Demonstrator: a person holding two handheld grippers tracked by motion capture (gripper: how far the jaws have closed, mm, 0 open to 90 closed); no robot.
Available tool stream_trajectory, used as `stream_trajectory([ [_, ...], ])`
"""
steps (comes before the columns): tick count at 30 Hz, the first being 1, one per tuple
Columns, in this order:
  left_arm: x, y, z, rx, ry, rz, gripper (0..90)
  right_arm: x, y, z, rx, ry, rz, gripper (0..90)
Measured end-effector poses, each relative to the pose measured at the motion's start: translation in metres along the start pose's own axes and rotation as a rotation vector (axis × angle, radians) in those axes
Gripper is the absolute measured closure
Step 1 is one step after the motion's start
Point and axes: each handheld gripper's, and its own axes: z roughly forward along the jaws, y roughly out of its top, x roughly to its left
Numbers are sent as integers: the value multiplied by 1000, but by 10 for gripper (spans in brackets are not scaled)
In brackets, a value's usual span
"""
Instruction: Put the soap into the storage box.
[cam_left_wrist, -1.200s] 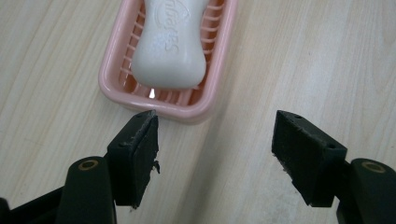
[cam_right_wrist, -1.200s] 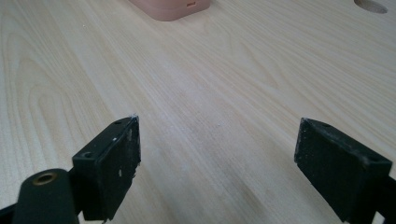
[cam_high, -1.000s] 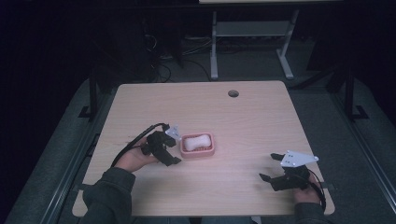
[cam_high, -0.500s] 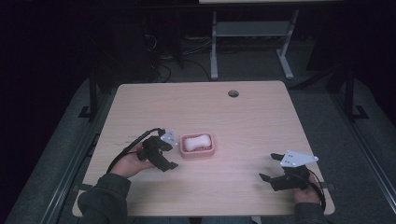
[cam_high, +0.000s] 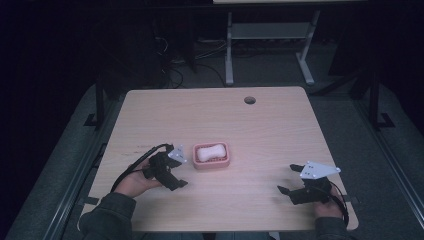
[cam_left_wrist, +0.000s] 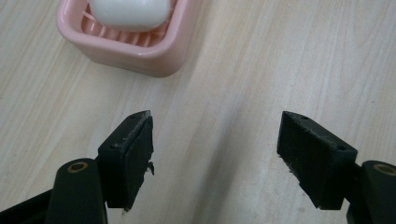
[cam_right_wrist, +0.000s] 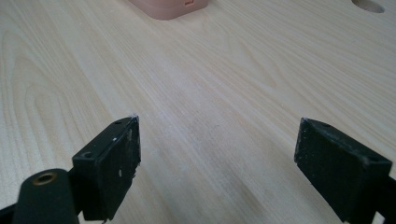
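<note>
A pink soap dish (cam_high: 211, 161) sits at the middle of the wooden table (cam_high: 260, 130), and a white bar of soap (cam_high: 210, 151) lies in it. My left gripper (cam_high: 179, 172) hovers just to the dish's near left, clear of it. Its jaws have just been opening and stand wide with nothing between them. In the left gripper view the dish (cam_left_wrist: 140, 53) and the soap (cam_left_wrist: 128, 10) lie ahead of the left gripper (cam_left_wrist: 219, 140), up and to the left. My right gripper (cam_high: 288, 178) rests open and empty near the table's front right. The right gripper view has the right gripper (cam_right_wrist: 217, 154) over bare wood.
A round cable hole (cam_high: 249, 100) is cut near the table's far edge. The dish's corner (cam_right_wrist: 170, 7) and the hole (cam_right_wrist: 371, 4) lie far ahead in the right gripper view. Dark floor, cables and a desk frame (cam_high: 230, 50) stand beyond the table.
The left gripper has drawn back from the soap dish toward the near edge, and its jaws stand wider. The right gripper has stayed where it was.
</note>
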Motion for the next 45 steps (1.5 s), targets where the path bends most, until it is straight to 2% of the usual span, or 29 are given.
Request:
stream_trajectory([
  [2,-1,-2,0,2,2,8,265,0,0,0,0,0,0,137],
  [3,-3,-3,0,-2,-2,-3,264,0,0,0,0,-1,-1,137],
  [13,-8,-14,-1,-6,3,-12,250,-1,-1,-1,1,-7,-1,137],
  [16,-10,-17,0,1,6,-5,248,0,0,-1,3,-7,3,138],
  [17,-11,-19,0,0,3,-15,247,-1,-1,-1,2,-7,-2,137],
  [20,-12,-22,-1,9,4,-10,246,-1,-1,-1,2,-10,2,138],
  [27,-14,-29,-2,13,6,-24,240,0,-1,-2,3,-11,2,138],
  [31,-15,-34,-4,12,13,-17,238,0,-1,-2,4,-12,3,137],
  [45,-20,-53,-5,6,17,-51,231,0,-1,-1,10,-11,4,137],
])
